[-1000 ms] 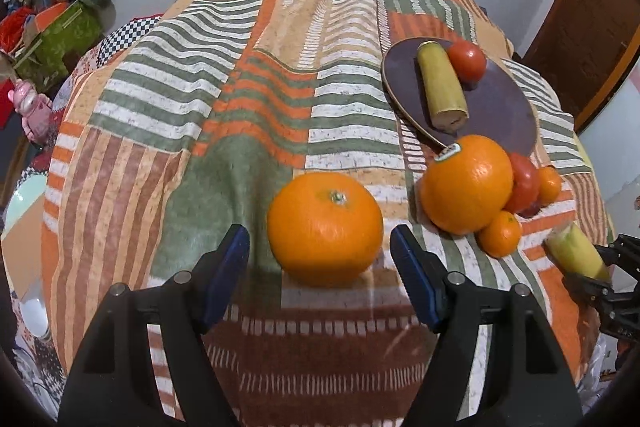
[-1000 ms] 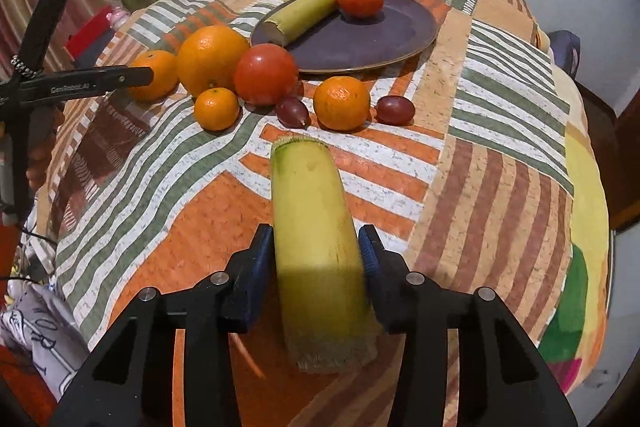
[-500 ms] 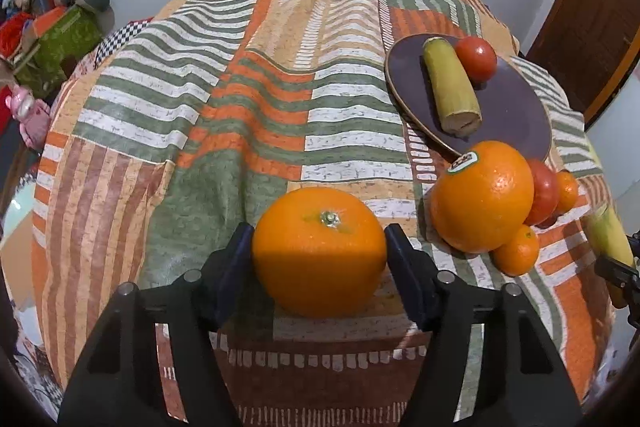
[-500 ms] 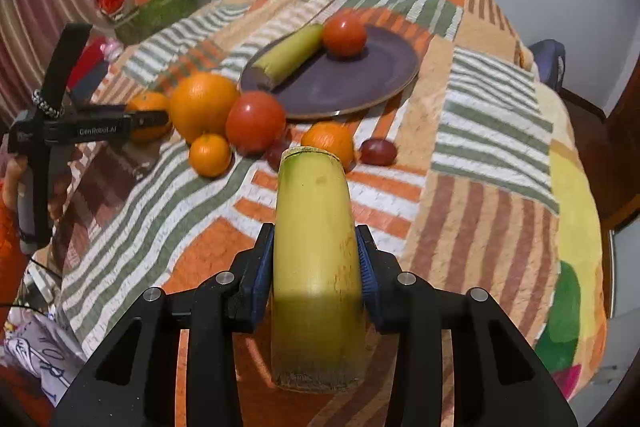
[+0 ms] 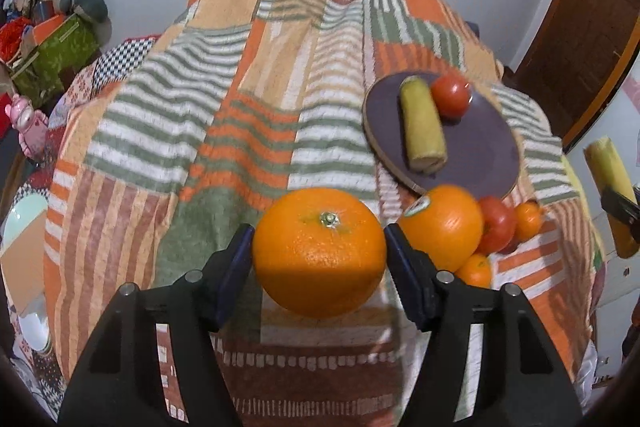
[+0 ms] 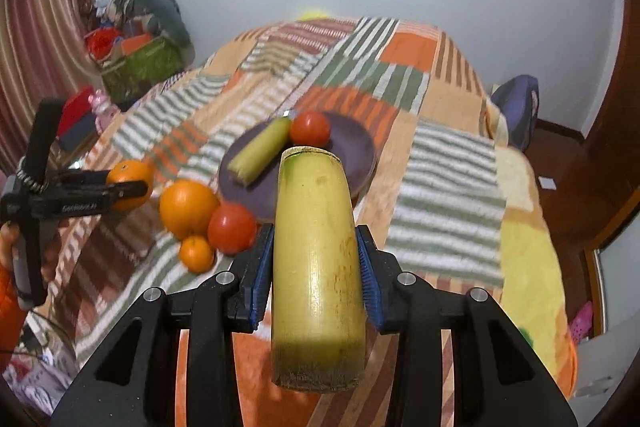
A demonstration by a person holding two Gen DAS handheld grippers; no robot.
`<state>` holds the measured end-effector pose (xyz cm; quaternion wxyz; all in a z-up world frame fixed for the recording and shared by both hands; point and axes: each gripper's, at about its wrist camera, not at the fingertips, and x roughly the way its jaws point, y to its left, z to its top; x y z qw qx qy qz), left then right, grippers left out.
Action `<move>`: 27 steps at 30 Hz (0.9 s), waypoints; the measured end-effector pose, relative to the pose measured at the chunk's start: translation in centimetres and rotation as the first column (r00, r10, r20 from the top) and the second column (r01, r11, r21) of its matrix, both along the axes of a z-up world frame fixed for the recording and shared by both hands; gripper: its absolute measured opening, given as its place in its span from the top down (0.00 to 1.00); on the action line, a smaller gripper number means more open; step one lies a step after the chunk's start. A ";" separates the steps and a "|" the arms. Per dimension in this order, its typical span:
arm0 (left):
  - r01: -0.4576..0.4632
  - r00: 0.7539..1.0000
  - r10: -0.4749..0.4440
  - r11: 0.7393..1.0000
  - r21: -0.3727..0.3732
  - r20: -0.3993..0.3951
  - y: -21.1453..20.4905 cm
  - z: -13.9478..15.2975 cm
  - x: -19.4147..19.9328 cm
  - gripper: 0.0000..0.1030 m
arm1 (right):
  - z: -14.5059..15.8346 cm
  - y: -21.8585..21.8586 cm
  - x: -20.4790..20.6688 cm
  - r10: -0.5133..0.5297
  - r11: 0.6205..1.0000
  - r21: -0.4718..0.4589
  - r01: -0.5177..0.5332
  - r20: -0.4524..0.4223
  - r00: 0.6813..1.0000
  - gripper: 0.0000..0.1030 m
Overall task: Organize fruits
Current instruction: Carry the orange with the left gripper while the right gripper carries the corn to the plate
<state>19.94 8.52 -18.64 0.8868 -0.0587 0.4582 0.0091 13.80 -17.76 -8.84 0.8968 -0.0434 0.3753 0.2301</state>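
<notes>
My left gripper point(image 5: 319, 247) is shut on a big orange point(image 5: 320, 251) and holds it above the striped cloth. It shows at the left of the right wrist view point(image 6: 129, 185). My right gripper point(image 6: 316, 267) is shut on a yellow-green banana piece point(image 6: 318, 267), lifted high over the table; it shows at the right edge of the left wrist view point(image 5: 610, 183). A dark purple plate point(image 5: 480, 155) holds another banana piece point(image 5: 423, 125) and a tomato point(image 5: 450, 95). A second orange point(image 5: 442, 227), a tomato point(image 5: 498, 229) and small mandarins point(image 5: 474, 270) lie beside the plate.
The round table wears a striped patchwork cloth point(image 5: 240, 115). A green box with clutter point(image 6: 140, 67) stands at the far left by a curtain. A wooden door point(image 5: 580, 27) is at the right. A blue bag point(image 6: 516, 107) sits behind the table.
My left gripper closed on the big orange and lifted it off the cloth. My right gripper rose higher with the banana piece, towards the plate.
</notes>
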 end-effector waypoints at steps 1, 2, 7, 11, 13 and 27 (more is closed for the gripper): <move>0.005 1.000 -0.005 1.000 0.000 0.010 -0.2 0.4 0.2 0.37 | 0.2 0.1 0.3 -0.004 1.000 0.003 0.004 0.007 1.000 0.65; 0.009 1.000 -0.009 1.000 0.002 0.021 -0.4 0.8 0.4 0.37 | 0.5 0.3 0.6 -0.007 1.000 0.006 0.007 0.015 1.000 0.65; 0.025 0.997 -0.026 1.000 0.014 0.069 -1.2 2.3 2.0 0.37 | 1.2 1.2 2.0 -0.020 1.000 -0.008 0.021 0.055 0.998 0.65; 0.035 0.996 -0.036 0.999 0.016 0.078 -1.8 2.5 3.6 0.37 | 1.5 1.9 3.5 -0.033 0.999 -0.009 0.033 0.074 0.997 0.65; 0.044 0.996 -0.045 0.999 0.013 0.081 -2.0 2.5 4.4 0.37 | 1.4 2.1 4.1 -0.039 0.999 -0.004 0.039 0.074 0.996 0.65; 0.139 0.988 -0.138 0.990 -0.004 0.071 -4.8 1.9 10.1 0.37 | -1.2 3.0 10.2 -0.079 0.997 -0.016 0.079 -0.003 0.997 0.65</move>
